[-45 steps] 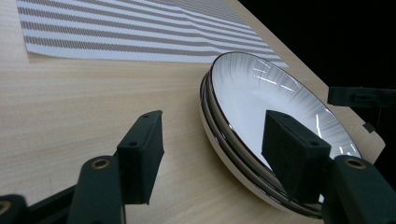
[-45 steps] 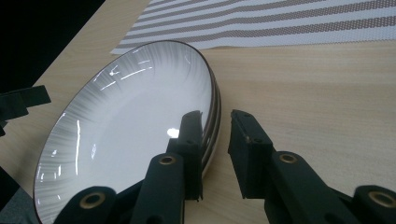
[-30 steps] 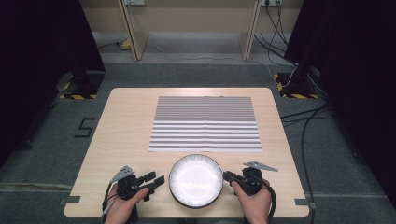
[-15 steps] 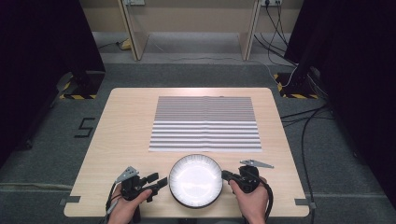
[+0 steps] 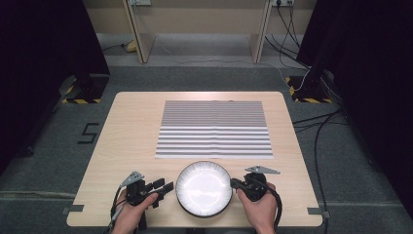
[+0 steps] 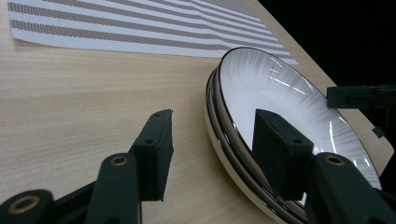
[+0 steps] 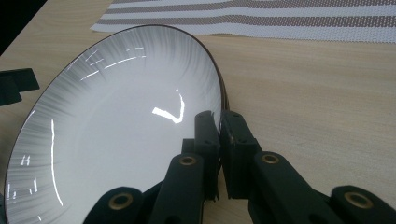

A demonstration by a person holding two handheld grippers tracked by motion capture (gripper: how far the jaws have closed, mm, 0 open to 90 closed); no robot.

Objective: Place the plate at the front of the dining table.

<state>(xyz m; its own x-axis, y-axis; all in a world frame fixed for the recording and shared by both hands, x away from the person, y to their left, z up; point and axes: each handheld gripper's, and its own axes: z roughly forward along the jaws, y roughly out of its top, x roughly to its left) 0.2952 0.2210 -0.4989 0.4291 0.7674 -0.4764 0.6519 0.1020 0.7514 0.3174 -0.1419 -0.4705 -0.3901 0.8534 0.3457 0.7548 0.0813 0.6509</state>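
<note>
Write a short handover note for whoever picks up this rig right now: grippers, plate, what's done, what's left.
Right gripper: jaws closed on the right rim of the white plate.
Left gripper: open, one jaw outside the plate's left rim and one over it, not yet closed.
The left gripper view suggests more than one stacked rim, so it may be a stack.
Plate sits at the near edge of the table, just in front of the striped placemat, off it.
Done: right grip. Left, probably: close the left jaws, then lift with both, likely onto the placemat.
</note>
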